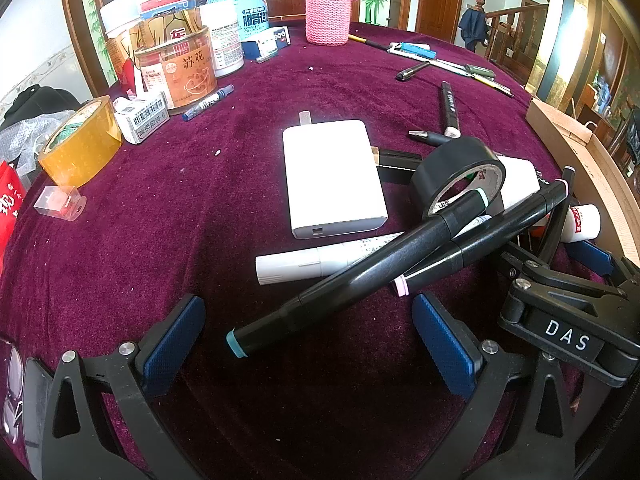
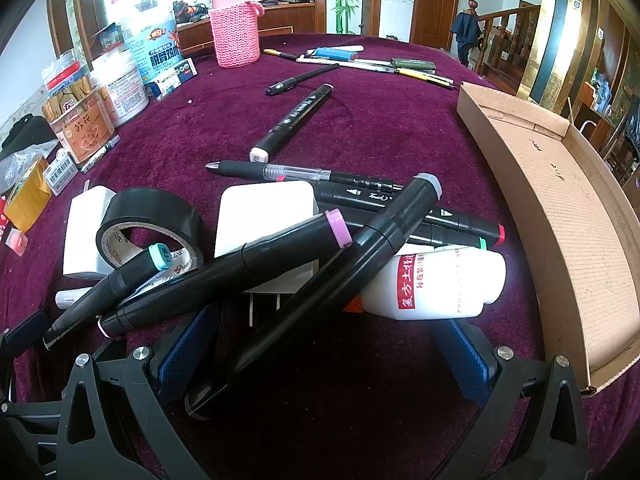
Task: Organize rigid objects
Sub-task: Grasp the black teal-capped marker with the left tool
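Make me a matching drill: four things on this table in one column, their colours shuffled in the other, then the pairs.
Things:
1. knitted bottle sleeve
2. power bank
3. tape roll beside the markers
4. tape roll at the far left

Colours:
A. black
B. amber
C. pink
D. white

Pairs: 1-C, 2-D, 3-A, 4-B

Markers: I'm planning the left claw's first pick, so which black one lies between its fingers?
The teal-capped marker: its teal end lies between the open left claw, while the pink-capped marker lies behind it.
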